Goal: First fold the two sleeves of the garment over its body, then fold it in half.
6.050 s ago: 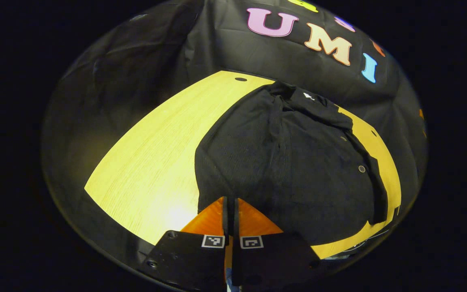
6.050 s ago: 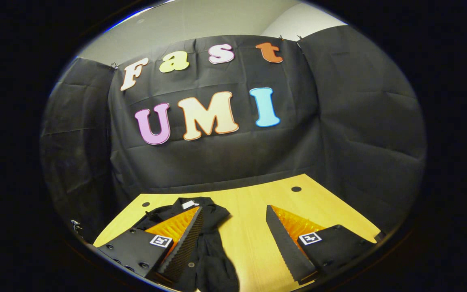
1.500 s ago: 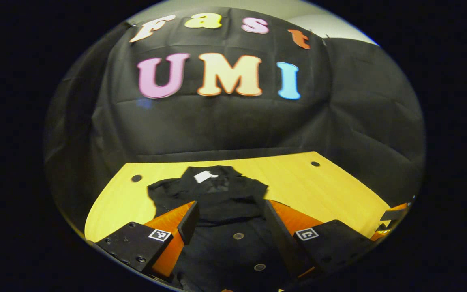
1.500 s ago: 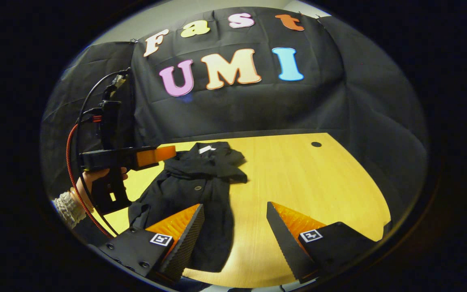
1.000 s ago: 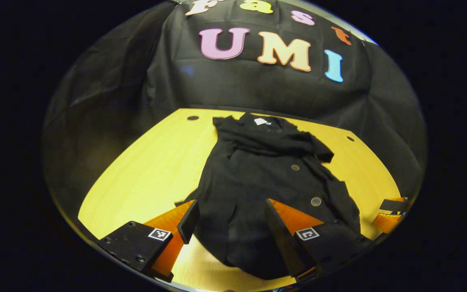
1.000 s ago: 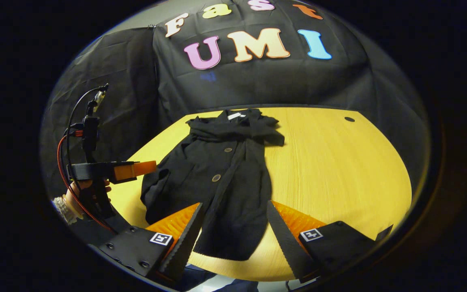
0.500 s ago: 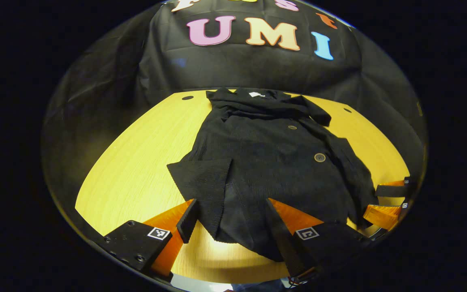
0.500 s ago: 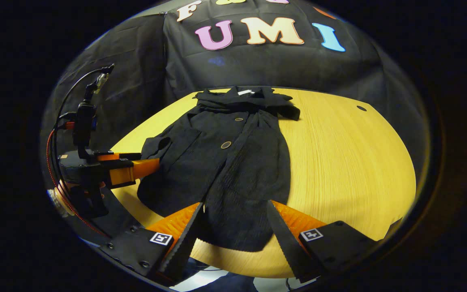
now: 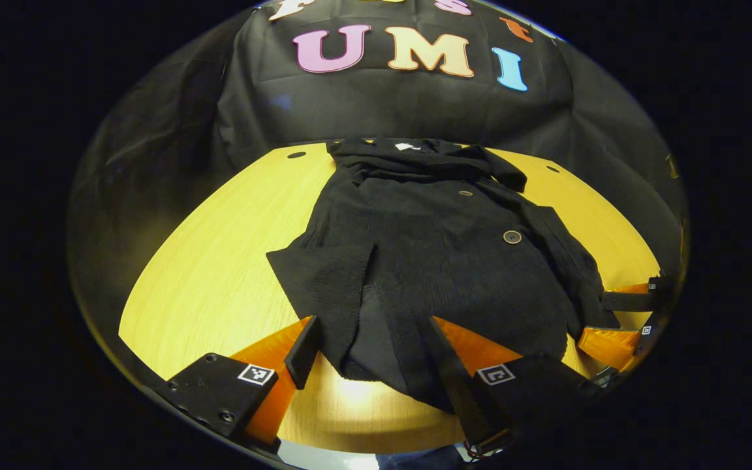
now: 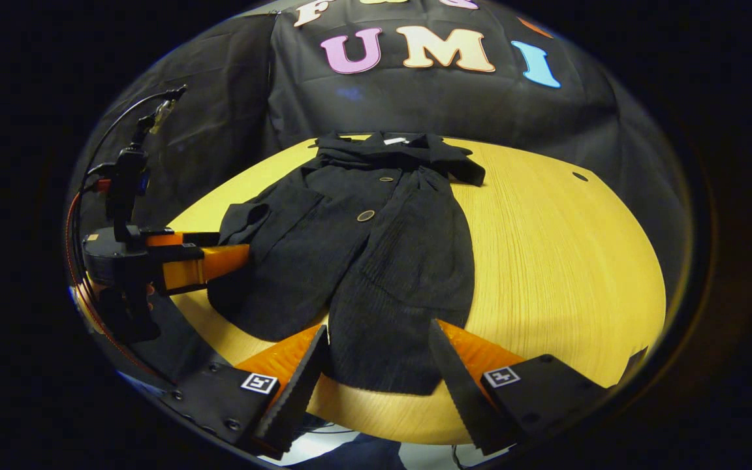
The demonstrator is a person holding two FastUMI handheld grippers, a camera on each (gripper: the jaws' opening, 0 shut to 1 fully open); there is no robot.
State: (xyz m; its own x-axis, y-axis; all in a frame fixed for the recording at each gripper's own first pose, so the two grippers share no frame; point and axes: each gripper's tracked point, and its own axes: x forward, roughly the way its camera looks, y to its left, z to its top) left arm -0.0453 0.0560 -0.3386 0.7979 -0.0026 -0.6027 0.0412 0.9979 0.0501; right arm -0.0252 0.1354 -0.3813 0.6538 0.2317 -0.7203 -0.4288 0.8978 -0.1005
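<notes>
Nearest in the left gripper view, the left gripper (image 9: 369, 349) hung with its jaws spread wide over the near hem of the garment (image 9: 441, 241), grasping nothing. In the right gripper view the right gripper (image 10: 376, 356) was likewise released, its jaws parted to either side of the hem's right-hand corner and apart from the cloth as far as could be told.

Beyond them the garment — a dark buttoned coat or shirt — lay lengthwise on the yellow bench (image 9: 219, 261), hem toward the person, collar at the far edge by the black cloth wall (image 9: 389, 104). Both sleeves appeared already laid across the chest just below the collar, so the first step looked done. A button (image 9: 512, 237) showed on the front.

The step in hand seemed to be the fold in half. The next move would call for both grippers to drop onto the two hem corners, pinch through all layers, then lift and carry the hem toward the collar — evenly, so the folded sleeves are not dragged loose.
</notes>
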